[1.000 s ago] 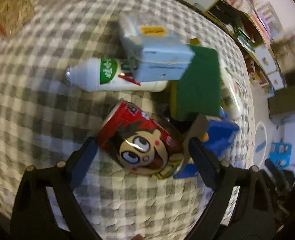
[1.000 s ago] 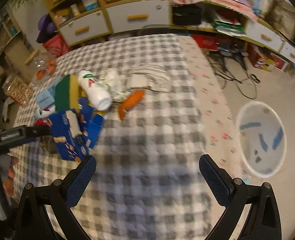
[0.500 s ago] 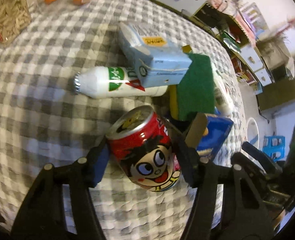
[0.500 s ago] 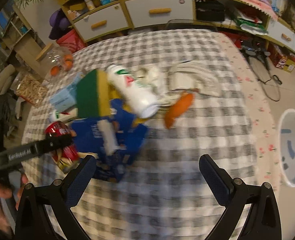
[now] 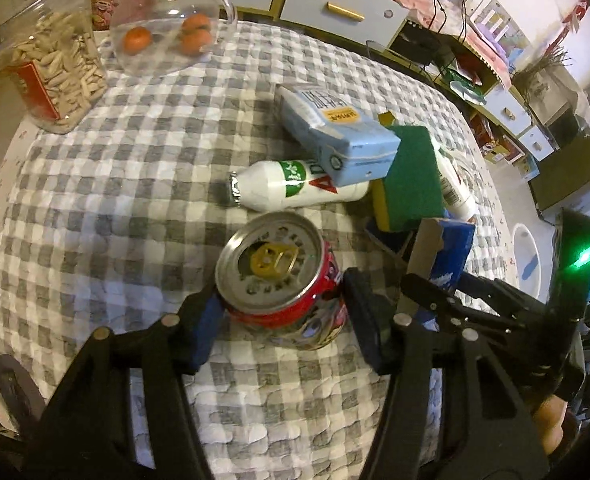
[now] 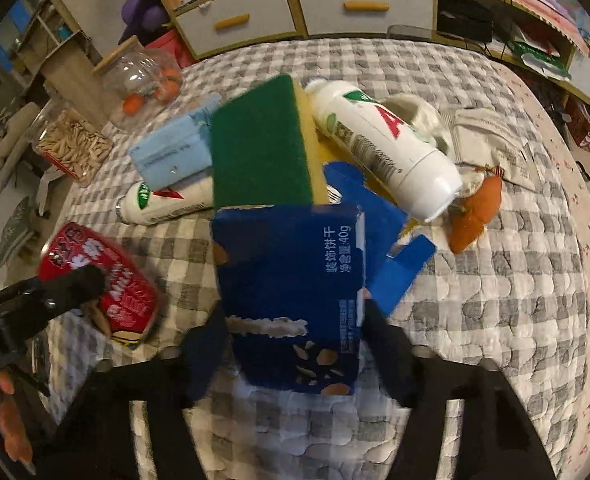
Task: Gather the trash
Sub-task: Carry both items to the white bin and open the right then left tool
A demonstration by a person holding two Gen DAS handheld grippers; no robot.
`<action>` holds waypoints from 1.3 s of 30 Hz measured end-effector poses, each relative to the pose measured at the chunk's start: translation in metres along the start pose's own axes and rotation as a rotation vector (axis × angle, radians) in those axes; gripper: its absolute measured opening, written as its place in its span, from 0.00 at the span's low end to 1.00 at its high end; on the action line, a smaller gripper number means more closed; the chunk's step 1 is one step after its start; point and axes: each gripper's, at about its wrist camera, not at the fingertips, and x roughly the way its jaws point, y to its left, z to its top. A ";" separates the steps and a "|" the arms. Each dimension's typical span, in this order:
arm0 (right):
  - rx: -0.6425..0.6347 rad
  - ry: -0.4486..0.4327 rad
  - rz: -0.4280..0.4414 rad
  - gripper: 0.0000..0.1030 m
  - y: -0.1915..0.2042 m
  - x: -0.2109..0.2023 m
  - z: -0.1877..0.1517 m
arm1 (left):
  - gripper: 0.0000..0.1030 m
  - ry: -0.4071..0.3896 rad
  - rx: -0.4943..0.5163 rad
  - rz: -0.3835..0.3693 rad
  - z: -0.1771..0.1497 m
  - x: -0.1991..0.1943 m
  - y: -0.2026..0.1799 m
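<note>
Left wrist: left gripper [image 5: 281, 312] clamped on red can [image 5: 281, 284], lid up, tilted over checked tablecloth [image 5: 95, 184]; jaws just closed further onto it. Behind: white bottle [image 5: 295, 190], pale blue carton [image 5: 335, 140], green sponge [image 5: 411, 176]. Right wrist: right gripper [image 6: 295, 340] just closed, pads against blue box [image 6: 291, 288], sponge leaning above it.

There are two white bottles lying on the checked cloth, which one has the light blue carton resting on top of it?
The white bottle beside the red can, foil-capped end pointing away from the pile. The light blue carton overlaps it; the other white bottle lies beyond the green sponge.
</note>
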 end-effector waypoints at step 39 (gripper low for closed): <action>0.599 -0.175 -0.215 0.63 -0.343 -0.155 -0.070 | 0.58 -0.124 0.369 -0.343 -0.009 0.057 -0.313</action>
